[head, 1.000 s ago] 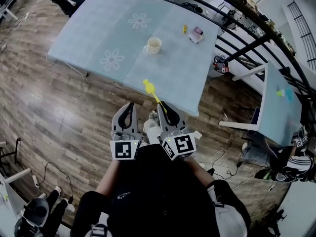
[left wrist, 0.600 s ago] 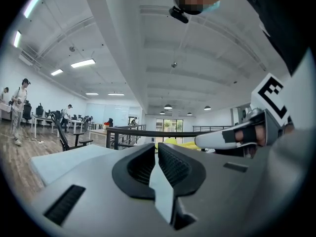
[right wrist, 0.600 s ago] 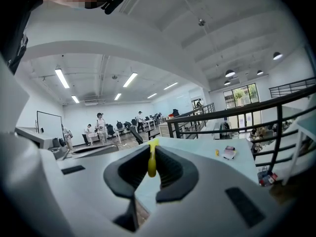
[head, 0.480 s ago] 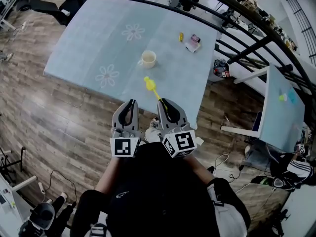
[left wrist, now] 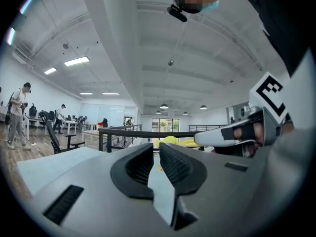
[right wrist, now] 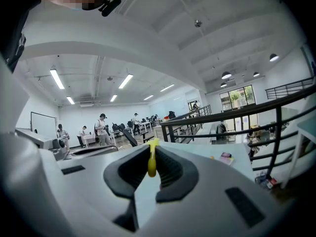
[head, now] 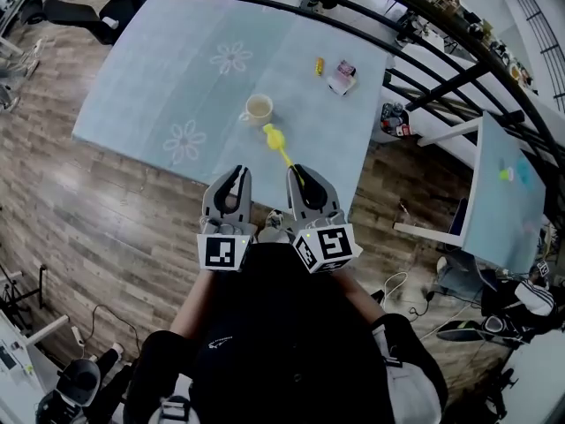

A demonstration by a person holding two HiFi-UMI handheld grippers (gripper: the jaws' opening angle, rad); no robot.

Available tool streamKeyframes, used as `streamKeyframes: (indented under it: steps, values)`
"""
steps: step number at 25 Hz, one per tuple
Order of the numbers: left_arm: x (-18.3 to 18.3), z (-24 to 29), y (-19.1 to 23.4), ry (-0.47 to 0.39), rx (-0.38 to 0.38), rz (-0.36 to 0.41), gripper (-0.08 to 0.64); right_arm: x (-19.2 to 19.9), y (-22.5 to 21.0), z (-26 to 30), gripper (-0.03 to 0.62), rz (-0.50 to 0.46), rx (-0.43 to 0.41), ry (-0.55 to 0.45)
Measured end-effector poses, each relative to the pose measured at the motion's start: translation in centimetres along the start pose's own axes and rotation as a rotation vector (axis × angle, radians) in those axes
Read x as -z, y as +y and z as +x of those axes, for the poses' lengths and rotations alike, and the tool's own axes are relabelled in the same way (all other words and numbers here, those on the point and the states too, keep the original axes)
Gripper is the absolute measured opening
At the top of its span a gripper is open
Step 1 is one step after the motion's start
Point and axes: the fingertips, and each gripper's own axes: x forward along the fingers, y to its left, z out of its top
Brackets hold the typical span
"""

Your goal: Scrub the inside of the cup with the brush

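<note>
1 cup (head: 258, 109), cream, handle toward the left, stands open side up on the blue table (head: 150, 69), mid-table toward the near edge. Its inside looks as pale as the outside; can't tell if anything's in it.

1 brush (head: 274, 137), yellow. Its head is just right of the cup & a bit nearer the person, not touching it. Its thin handle (right wrist: 152, 163) runs back into the R claw (head: 297, 171), which is clamped on it; the right gripper view shows the handle upright betw. the 2 pads.

L claw (head: 237, 174) is closed w/ nothing in it, only a sliver of gap betw. its jaws. It sits beside the R claw, both tips at the table's near edge.

2 small things lie at the table's far right, just beside each other: a yellow bit (head: 320, 65) & a pink-white packet (head: 342, 78). 2 flower prints (head: 231, 57) on the tabletop. A 2nd table (head: 494, 201) stands off to the right, well apart.
</note>
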Motion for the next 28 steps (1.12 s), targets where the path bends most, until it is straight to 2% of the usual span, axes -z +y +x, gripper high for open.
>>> streamKeyframes:
  steps: [3,10,17,21,28]
  values:
    - [0.2,1.2,0.3,0.003,0.044,-0.008,0.092,0.2,-0.5,0.5,0.038,-0.004,0.03,0.005]
    - [1.2,4.7,2.2,0.041,0.201,-0.011,0.168,0.1,-1.7,2.8,0.038,0.012,0.174,0.028]
    - [2.2,8.9,5.0,0.086,0.362,0.028,0.243,-0.3,-2.0,5.7,0.038,0.052,0.315,0.033]
    - [3.2,10.5,6.9,0.1,0.419,0.046,0.301,-0.2,-1.5,7.3,0.038,0.062,0.384,0.035]
    - [5.6,13.1,8.1,0.112,0.518,0.023,0.389,0.2,-1.0,8.4,0.038,0.068,0.504,0.046]
